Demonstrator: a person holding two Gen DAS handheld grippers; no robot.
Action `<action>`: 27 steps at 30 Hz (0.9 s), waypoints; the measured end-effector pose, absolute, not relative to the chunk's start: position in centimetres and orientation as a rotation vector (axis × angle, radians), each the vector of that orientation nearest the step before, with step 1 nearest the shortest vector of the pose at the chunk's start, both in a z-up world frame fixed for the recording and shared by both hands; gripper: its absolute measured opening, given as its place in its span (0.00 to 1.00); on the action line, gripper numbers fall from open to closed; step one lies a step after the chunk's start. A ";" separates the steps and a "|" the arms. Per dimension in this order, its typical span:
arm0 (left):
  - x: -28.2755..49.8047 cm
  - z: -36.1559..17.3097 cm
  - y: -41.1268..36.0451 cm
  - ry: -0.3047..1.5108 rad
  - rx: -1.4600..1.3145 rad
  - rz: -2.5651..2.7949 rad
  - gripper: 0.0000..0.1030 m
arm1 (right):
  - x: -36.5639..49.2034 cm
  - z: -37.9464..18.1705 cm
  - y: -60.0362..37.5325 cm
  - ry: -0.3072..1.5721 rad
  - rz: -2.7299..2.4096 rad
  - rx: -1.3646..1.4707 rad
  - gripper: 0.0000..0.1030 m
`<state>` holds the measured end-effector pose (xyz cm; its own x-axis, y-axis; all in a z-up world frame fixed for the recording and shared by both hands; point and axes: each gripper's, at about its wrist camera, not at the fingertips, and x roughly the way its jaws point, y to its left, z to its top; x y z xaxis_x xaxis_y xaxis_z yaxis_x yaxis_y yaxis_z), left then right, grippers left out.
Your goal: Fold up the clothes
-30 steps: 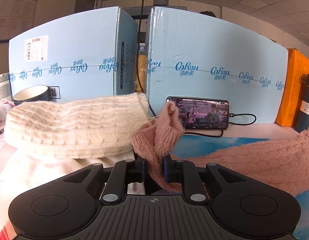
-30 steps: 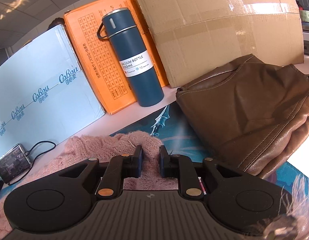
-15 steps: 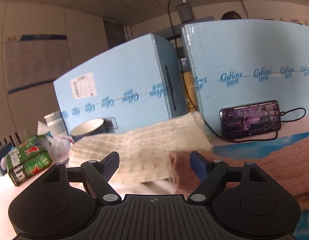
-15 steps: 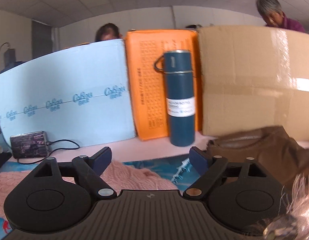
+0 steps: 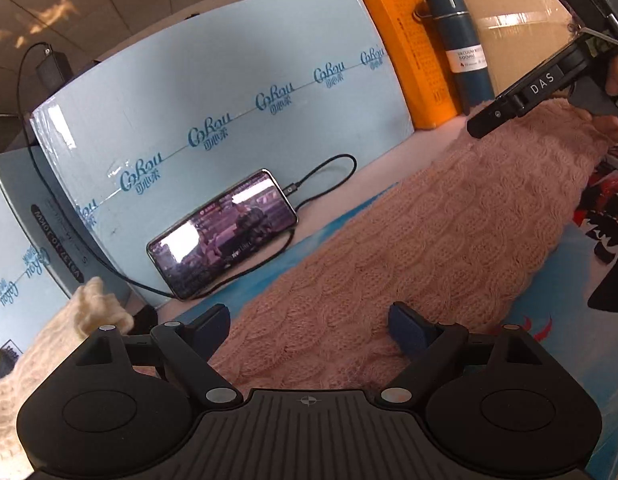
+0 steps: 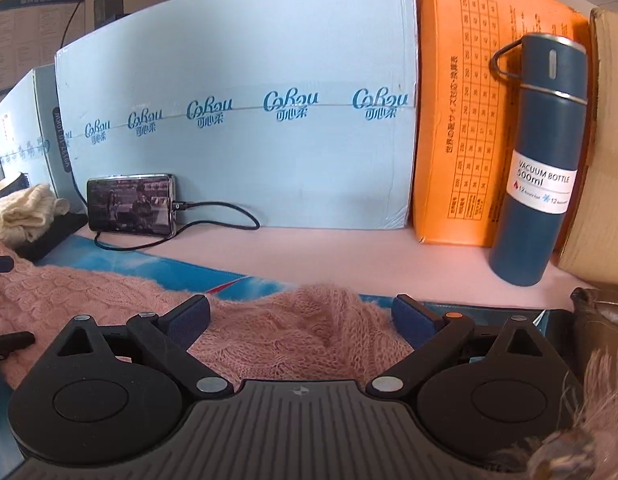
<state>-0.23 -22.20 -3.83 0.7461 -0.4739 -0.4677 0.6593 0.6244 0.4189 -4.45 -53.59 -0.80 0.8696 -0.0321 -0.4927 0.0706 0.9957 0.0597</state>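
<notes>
A pink knitted sweater lies stretched across the blue printed mat; it also shows in the right wrist view. My left gripper is open and empty, its fingers spread over the sweater's left end. My right gripper is open and empty over the sweater's right end. The right gripper's body shows in the left wrist view at the upper right, held by a hand. A cream knitted garment lies folded at the left, also seen in the right wrist view.
A phone with a cable leans on light blue boxes at the back. An orange box, a blue vacuum bottle and a cardboard box stand at the right. A brown leather garment lies at the far right.
Both grippers opened and let go of the pink sweater, which now lies flat on the mat. The left gripper then swung right, toward the sweater and the phone.
</notes>
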 end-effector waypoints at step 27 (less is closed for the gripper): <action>-1.6 -1.3 -24.0 0.035 0.688 -1.109 0.87 | -19.9 3.1 -46.9 0.277 0.213 -0.110 0.20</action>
<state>-1.60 -24.03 -1.33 0.4669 -0.8094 -0.3562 0.8302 0.2626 0.4917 -19.86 -46.91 3.13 0.9397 0.1932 -0.2823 -0.2234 0.9715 -0.0786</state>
